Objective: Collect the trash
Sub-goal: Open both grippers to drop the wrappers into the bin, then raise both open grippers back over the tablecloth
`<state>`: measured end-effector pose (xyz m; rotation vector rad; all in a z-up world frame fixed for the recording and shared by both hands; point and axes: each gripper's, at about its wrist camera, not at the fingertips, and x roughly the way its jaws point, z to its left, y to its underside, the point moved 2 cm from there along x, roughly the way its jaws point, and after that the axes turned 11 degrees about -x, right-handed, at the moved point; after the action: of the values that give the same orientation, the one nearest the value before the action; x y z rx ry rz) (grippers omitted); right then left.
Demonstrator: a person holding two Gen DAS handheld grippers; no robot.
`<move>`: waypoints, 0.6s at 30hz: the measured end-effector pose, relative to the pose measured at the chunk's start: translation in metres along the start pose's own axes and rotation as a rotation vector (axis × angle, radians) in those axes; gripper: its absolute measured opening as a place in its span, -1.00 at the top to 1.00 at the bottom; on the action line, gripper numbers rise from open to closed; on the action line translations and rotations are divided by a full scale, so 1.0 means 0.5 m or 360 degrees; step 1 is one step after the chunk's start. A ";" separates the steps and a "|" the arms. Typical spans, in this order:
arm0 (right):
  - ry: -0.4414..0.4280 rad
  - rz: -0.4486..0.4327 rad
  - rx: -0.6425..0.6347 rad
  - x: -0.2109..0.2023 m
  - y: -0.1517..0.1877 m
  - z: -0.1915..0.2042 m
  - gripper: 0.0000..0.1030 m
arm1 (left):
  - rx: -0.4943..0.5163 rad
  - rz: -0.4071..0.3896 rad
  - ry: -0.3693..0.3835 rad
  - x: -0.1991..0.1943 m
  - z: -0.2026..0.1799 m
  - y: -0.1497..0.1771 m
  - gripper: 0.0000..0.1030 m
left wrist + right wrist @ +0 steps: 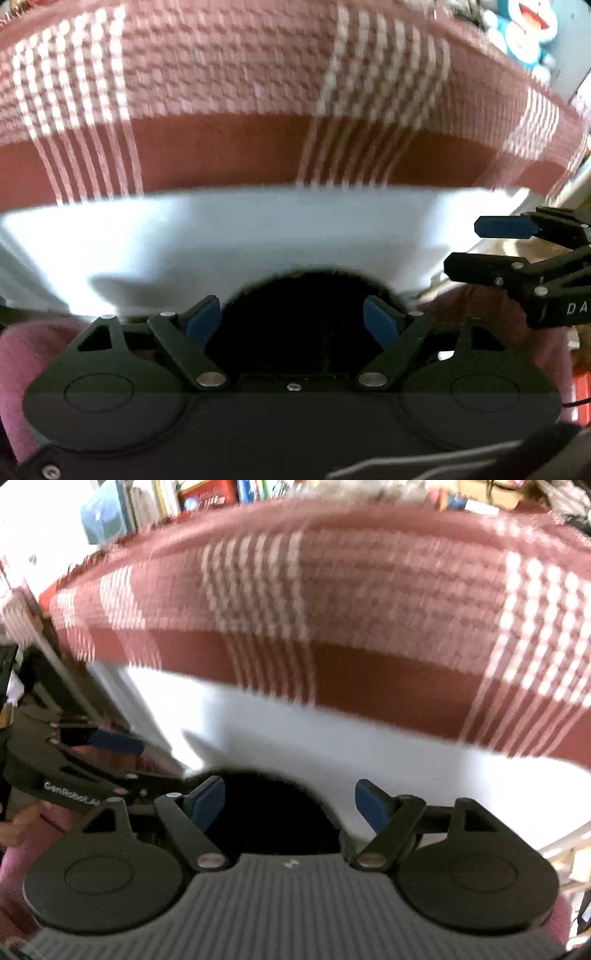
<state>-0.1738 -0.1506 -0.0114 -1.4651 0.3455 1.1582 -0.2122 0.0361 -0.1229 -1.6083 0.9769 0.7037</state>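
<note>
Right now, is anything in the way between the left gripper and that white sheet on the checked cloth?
Nothing visible blocks it. The left gripper is open just in front of the white sheet, which lies bare on the red checked cloth. The right gripper waits off to one side.

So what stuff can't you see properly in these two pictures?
- Trash: none recognisable in either view.
- White sheet: both views blur it, and the left gripper covers its near edge.
- Dark thing between the right gripper's open fingers: too dark to identify.
- Checked cloth: pattern smeared by blur.
- Shelf items: cut off by the top edge.
</note>
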 end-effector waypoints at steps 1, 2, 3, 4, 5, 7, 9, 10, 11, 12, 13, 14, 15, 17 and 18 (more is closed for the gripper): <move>0.0012 -0.0034 0.0001 -0.009 -0.012 -0.006 -0.67 | -0.0009 -0.0025 0.0015 -0.010 0.001 -0.014 -0.65; 0.0028 -0.0076 -0.0003 -0.021 -0.026 -0.014 -0.68 | -0.0017 -0.0054 0.0031 -0.022 0.000 -0.029 -0.67; 0.0043 -0.0112 -0.0008 -0.031 -0.040 -0.019 -0.70 | -0.0023 -0.0081 0.0044 -0.032 -0.001 -0.043 -0.67; 0.0058 -0.0145 -0.0012 -0.041 -0.054 -0.024 -0.70 | -0.0026 -0.0117 0.0058 -0.044 -0.003 -0.059 -0.68; 0.0072 -0.0182 -0.0018 -0.052 -0.067 -0.029 -0.71 | -0.0024 -0.0153 0.0068 -0.054 -0.007 -0.072 -0.69; 0.0104 -0.0247 -0.0032 -0.073 -0.094 -0.036 -0.71 | -0.0013 -0.0237 0.0083 -0.077 -0.014 -0.100 -0.71; 0.0142 -0.0304 -0.0050 -0.090 -0.120 -0.041 -0.71 | 0.0003 -0.0313 0.0098 -0.100 -0.023 -0.123 -0.73; 0.0156 -0.0324 -0.0057 -0.097 -0.130 -0.041 -0.71 | 0.0011 -0.0351 0.0107 -0.114 -0.026 -0.133 -0.74; 0.0176 -0.0347 -0.0066 -0.104 -0.142 -0.040 -0.72 | 0.0020 -0.0386 0.0115 -0.127 -0.030 -0.143 -0.75; 0.0197 -0.0366 -0.0073 -0.109 -0.150 -0.042 -0.72 | 0.0031 -0.0422 0.0120 -0.138 -0.035 -0.151 -0.76; 0.0218 -0.0383 -0.0079 -0.113 -0.159 -0.044 -0.72 | 0.0039 -0.0452 0.0122 -0.149 -0.039 -0.167 -0.77; 0.0241 -0.0399 -0.0084 -0.118 -0.167 -0.046 -0.72 | 0.0042 -0.0481 0.0123 -0.162 -0.040 -0.177 -0.78; 0.0259 -0.0410 -0.0086 -0.120 -0.176 -0.047 -0.73 | 0.0040 -0.0507 0.0120 -0.170 -0.041 -0.187 -0.78; 0.0289 -0.0434 -0.0073 -0.130 -0.191 -0.055 -0.73 | 0.0027 -0.0534 0.0114 -0.177 -0.047 -0.209 -0.78; 0.0297 -0.0448 -0.0065 -0.138 -0.192 -0.058 -0.73 | 0.0021 -0.0550 0.0114 -0.183 -0.049 -0.219 -0.78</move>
<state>-0.1196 -0.1762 0.0944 -1.6048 0.2350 0.8106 -0.1624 0.0436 0.0129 -1.7441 0.7256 0.4039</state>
